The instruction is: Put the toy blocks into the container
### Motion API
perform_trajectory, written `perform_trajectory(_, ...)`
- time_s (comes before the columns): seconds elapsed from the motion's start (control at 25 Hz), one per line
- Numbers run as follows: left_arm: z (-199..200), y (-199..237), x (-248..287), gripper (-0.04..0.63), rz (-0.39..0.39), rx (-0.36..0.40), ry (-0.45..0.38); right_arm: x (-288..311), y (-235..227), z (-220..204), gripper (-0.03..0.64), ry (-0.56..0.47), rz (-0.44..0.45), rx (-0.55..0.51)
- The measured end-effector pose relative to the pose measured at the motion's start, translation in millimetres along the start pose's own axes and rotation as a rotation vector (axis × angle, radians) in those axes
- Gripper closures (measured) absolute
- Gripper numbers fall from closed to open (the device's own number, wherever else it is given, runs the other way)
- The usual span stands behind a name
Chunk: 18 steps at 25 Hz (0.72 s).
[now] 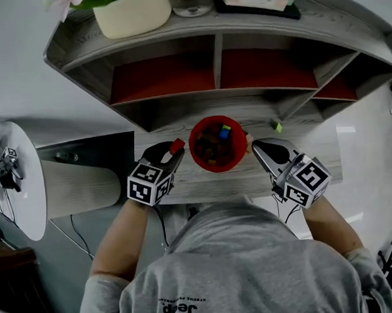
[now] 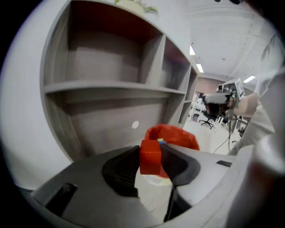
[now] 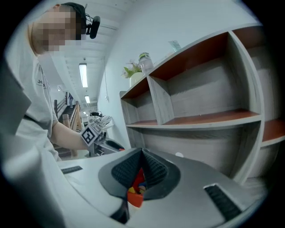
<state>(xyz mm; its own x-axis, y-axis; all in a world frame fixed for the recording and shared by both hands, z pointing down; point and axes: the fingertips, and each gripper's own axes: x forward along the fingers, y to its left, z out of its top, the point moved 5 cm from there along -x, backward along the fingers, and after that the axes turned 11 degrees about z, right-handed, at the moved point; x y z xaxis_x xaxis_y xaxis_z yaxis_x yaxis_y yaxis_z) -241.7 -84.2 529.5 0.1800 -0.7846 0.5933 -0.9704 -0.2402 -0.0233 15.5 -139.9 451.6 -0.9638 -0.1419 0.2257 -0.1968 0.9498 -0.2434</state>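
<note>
Left claw (image 2: 151, 156) clamps a red block (image 2: 150, 164) just left of the red container (image 1: 218, 163). Right claw (image 1: 251, 144) pinches its right rim. The shelf (image 1: 246, 102) stands close behind, and the desk (image 1: 316, 157) stretches away to the right.

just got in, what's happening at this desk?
A person works two grippers at a grey wooden desk. The left gripper is clamped on a red toy block beside the round red container, which holds several coloured blocks. The right gripper is shut, tip at the container's other side; whether it pinches the rim is unclear. A small green block lies on the desk.
</note>
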Motion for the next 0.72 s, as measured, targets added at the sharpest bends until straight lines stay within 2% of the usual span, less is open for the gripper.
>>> perform_trajectory(0.08, 36, -25, -8, 0.419, -0.030, 0.035, -0.026, -3, -5, 3, 0.612, -0.003, 0.012, -0.013)
perform_trajectory(0.2, 64, -62, 0, 0.419, -0.063, 0.086, -0.008, -9, -11, 5, 0.612, 0.001, 0.033, -0.028)
perform_trajectory(0.32, 70, -87, 18, 0.419, -0.068, 0.135, 0.043, -15, -11, 7, 0.612, 0.004, 0.053, -0.042)
perform_trajectory(0.52, 66, -101, 41, 0.416, -0.054, 0.166, 0.106, -22, -12, 6, 0.612, 0.015, 0.067, -0.050)
perform_trajectory(0.56, 66, -101, 43, 0.408, -0.044, 0.174, 0.109, -23, -12, 6, 0.612, 0.015, 0.068, -0.050)
perform_trajectory(0.64, 69, -101, 45, 0.310, -0.038, 0.186, 0.105, -24, -13, 7, 0.612, 0.014, 0.065, -0.049)
perform_trajectory(0.72, 74, -99, 44, 0.310, -0.045, 0.188, 0.092, -25, -14, 8, 0.612, 0.008, 0.057, -0.046)
